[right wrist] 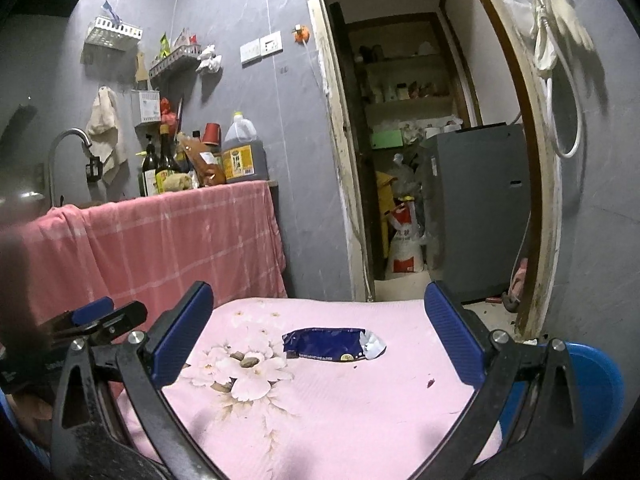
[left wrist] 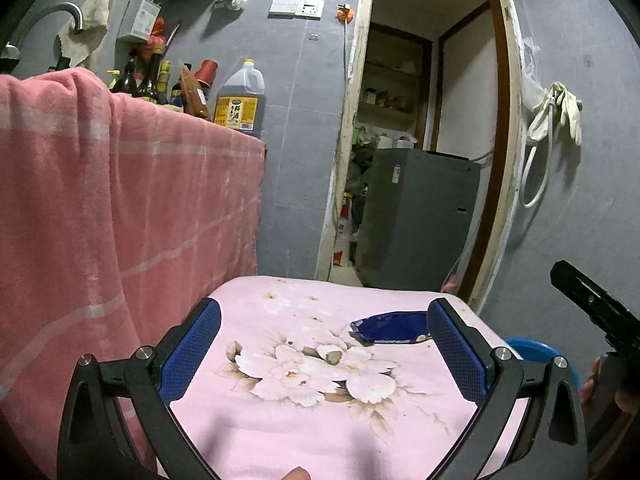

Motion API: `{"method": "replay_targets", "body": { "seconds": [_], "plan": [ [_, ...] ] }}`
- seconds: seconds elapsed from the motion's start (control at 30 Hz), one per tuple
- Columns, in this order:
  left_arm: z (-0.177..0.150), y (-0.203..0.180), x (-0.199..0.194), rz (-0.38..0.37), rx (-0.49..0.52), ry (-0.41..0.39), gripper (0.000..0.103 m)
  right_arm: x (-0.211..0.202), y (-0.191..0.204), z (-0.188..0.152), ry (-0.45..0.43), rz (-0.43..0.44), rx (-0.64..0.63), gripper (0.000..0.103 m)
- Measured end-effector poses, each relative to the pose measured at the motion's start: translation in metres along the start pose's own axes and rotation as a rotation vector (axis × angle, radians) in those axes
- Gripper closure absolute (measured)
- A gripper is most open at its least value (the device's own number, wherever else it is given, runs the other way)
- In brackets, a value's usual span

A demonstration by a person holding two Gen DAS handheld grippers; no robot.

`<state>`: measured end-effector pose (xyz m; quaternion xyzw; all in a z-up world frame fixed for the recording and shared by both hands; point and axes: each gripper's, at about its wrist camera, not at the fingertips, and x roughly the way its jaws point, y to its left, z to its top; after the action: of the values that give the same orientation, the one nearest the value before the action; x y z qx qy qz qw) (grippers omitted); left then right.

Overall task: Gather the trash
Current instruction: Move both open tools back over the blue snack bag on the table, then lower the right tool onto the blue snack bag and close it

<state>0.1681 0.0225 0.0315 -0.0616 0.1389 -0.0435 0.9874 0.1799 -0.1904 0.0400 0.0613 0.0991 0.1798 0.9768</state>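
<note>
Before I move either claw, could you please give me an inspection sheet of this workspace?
Surface: pink floral cloth, stained, with crumbs.
Job's things: blue wrapper lying flat, torn at one end; small brown scraps on the flower print.
Clutter: nothing else seen on the cloth.
Grippers: left claw open, empty; right claw open, empty, wrapper ahead between its fingers.
Cables: white hose looped on the wall; none on the cloth.
Surroundings: blue bin to the right; pink towel over a counter with bottles; open doorway.
</note>
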Motion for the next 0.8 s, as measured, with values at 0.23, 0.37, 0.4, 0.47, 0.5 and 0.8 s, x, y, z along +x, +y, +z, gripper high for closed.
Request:
{"method": "replay_targets", "body": {
  "seconds": [0.23,0.37,0.4,0.47,0.5,0.8],
  "plan": [
    [-0.008,0.006,0.023,-0.007,0.011,0.033,0.002,0.03,-0.012,-0.012,0.056,0.0,0.0,0.0],
    [-0.013,0.009,0.036,-0.012,0.011,0.066,0.002,0.055,-0.024,-0.019,0.132,-0.002,0.006,0.0],
    [-0.014,0.01,0.042,-0.014,0.005,0.083,0.002,0.061,-0.027,-0.02,0.154,-0.003,0.012,0.0],
    [-0.015,0.013,0.052,-0.015,-0.013,0.114,0.002,0.076,-0.035,-0.024,0.209,-0.004,0.026,0.0],
    [-0.016,0.014,0.057,-0.017,-0.024,0.132,0.002,0.083,-0.037,-0.026,0.229,-0.005,0.031,0.0],
    [-0.02,0.022,0.1,-0.022,-0.1,0.294,0.003,0.14,-0.051,-0.041,0.417,0.021,0.041,0.001]
  ]
}}
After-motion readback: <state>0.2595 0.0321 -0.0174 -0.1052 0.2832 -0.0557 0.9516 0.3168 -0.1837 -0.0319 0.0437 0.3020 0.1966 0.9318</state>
